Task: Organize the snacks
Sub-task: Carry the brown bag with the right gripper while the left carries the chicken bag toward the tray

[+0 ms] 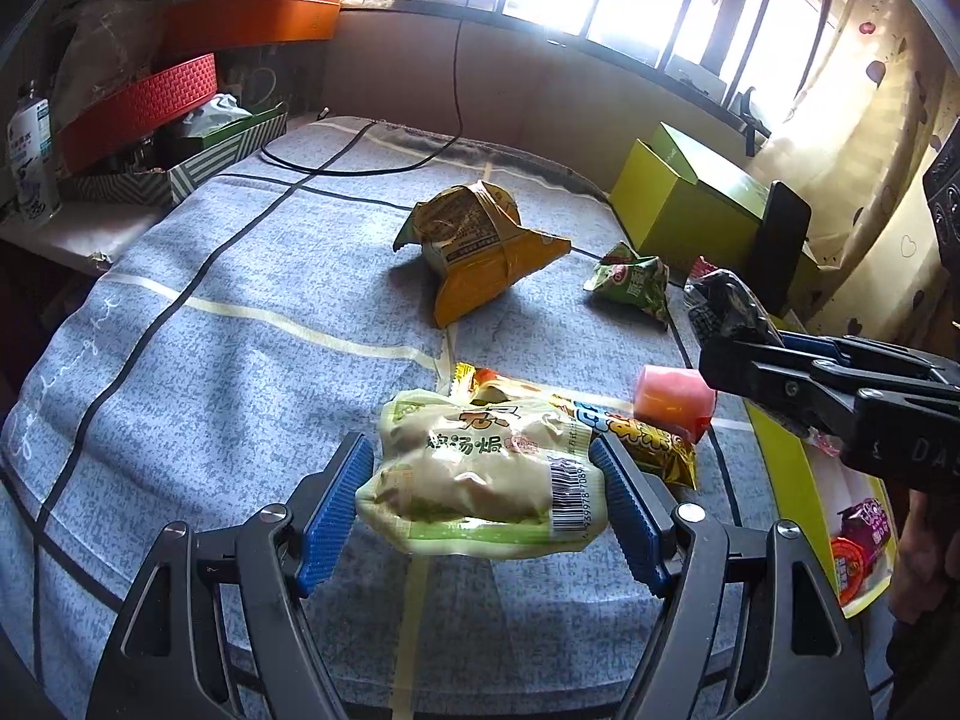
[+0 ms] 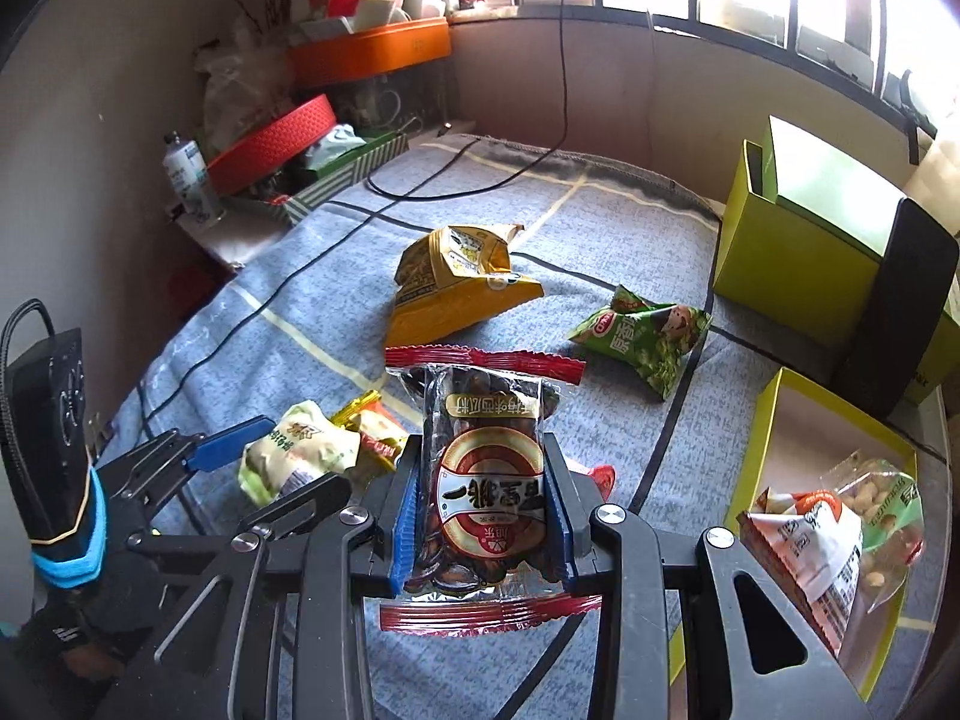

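My left gripper [image 1: 480, 480] is closed on a pale green snack pack [image 1: 474, 480] and holds it just above the blue-grey cloth; the pack also shows in the right wrist view [image 2: 294, 450]. My right gripper [image 2: 483, 504] is shut on a clear seed packet with red ends [image 2: 486, 480], raised over the cloth. A yellow-green box lid [image 2: 774, 414] at the right holds several snack bags [image 2: 840, 528]. A golden snack bar [image 1: 648, 438] and a pink jelly cup [image 1: 672, 399] lie just past the left gripper.
A large orange-yellow bag [image 1: 480, 252] and a small green bag [image 1: 636, 282] lie mid-table. A green box [image 1: 690, 198] with a black block [image 1: 780, 240] stands at the right. A black cable [image 1: 360, 162], red and orange containers [image 1: 144, 108] and a bottle [image 1: 30, 150] are at the far left.
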A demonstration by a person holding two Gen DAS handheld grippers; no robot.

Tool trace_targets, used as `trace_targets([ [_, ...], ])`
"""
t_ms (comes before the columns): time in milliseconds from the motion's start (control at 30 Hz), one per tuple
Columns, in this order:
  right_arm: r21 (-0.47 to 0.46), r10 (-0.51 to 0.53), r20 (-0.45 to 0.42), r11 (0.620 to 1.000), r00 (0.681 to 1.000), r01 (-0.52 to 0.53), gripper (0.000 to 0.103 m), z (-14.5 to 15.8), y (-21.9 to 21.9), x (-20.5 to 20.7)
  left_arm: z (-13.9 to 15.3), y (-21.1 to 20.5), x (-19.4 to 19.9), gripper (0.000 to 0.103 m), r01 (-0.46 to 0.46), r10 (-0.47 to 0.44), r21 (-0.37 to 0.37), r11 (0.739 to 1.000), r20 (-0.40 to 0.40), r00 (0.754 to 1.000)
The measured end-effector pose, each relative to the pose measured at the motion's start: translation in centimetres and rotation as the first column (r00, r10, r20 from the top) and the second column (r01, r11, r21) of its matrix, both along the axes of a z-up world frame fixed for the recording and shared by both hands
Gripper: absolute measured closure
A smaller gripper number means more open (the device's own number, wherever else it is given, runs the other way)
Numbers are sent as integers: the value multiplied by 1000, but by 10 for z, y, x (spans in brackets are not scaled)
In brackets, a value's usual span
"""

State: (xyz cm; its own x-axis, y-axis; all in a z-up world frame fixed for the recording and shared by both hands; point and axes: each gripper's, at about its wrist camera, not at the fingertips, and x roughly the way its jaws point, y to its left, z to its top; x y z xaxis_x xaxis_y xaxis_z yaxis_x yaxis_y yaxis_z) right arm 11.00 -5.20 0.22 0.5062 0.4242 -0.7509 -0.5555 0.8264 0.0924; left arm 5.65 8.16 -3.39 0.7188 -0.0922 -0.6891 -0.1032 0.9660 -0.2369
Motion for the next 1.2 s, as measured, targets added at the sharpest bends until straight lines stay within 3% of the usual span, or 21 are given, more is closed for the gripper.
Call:
trace_targets([
  [733,145,-53,28,988,998,49,70,11,-58,-50,36,-46,-17,28,50,-55,120,991,34,998],
  [1200,191,-135,43,974,990,124,70,18,-101,-64,45,-78,-16,28,123,-129,126,984,37,991],
])
